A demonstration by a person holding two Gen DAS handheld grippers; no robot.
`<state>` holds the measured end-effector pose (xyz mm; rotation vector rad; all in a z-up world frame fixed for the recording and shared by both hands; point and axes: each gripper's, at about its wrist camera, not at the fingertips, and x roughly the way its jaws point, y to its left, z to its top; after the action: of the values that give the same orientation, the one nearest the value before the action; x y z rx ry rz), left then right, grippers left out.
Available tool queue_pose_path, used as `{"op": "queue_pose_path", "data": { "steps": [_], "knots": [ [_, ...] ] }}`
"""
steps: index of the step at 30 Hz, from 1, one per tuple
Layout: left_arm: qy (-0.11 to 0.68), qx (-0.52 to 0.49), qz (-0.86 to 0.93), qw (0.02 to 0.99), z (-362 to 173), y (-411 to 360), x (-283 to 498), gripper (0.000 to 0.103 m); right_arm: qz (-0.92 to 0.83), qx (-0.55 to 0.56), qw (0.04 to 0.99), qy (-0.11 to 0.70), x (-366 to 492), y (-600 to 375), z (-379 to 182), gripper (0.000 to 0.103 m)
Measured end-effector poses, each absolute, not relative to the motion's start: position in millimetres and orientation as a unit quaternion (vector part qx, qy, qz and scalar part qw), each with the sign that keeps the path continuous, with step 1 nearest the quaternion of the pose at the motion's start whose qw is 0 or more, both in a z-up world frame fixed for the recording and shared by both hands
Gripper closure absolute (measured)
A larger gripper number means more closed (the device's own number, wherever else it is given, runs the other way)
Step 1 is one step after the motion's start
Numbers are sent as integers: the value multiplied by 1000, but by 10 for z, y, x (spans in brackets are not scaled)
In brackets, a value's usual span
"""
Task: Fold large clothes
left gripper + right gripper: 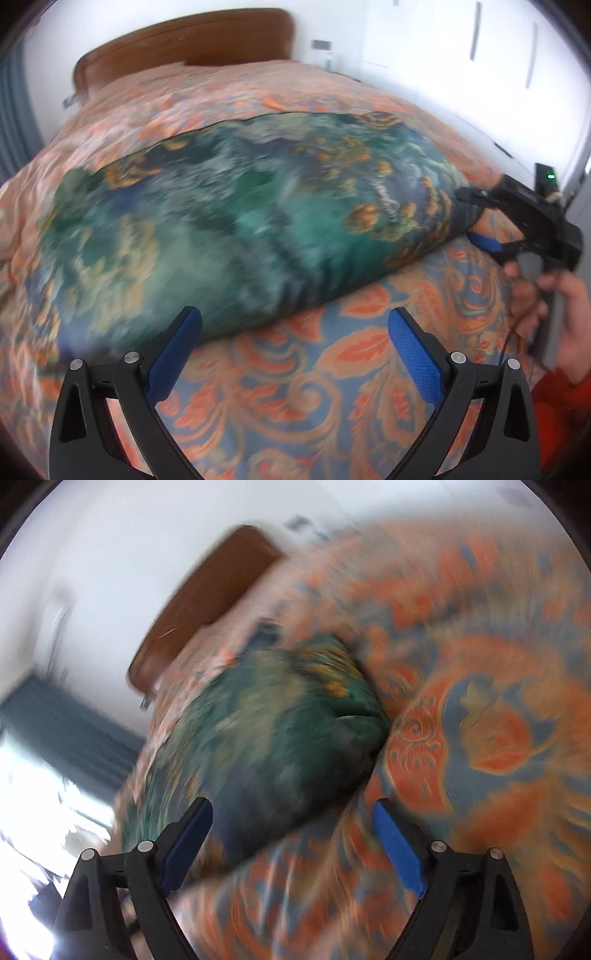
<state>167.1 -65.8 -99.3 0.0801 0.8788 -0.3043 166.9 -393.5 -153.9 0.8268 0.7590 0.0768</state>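
Observation:
A large green-blue patterned garment (236,221) lies folded in a long band across the bed. It also shows, blurred, in the right wrist view (280,734). My left gripper (295,325) is open and empty, just in front of the garment's near edge. My right gripper (293,816) is open, its jaws wide apart at the garment's right end. In the left wrist view the right gripper (471,216) sits at that end with nothing pinched.
The bed has an orange and blue paisley cover (332,387) and a brown wooden headboard (192,40) at the far end. White wardrobe doors (480,66) stand on the right. A bright window with grey curtain (55,731) is on the left.

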Motion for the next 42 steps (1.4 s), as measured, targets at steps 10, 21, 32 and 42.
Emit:
{"op": "queue_pose_path", "data": {
  "steps": [10,21,32,42],
  "knots": [
    [413,48,-141,899,-555,-513,1614,2,0,383,869,313,1869,-3849,-1478,70],
    [426,11,-332,842,485,-1390,2349,2,55,77,978,187,1142,-2527,-430,73],
    [443,122,-255,851,451,-1647,2405,2,104,-145,975,130,731,-1449,-401,73],
    [450,124,-198,862,347,-1513,2489,72,117,-168,970,133,657,-1349,-480,72]
  ]
}}
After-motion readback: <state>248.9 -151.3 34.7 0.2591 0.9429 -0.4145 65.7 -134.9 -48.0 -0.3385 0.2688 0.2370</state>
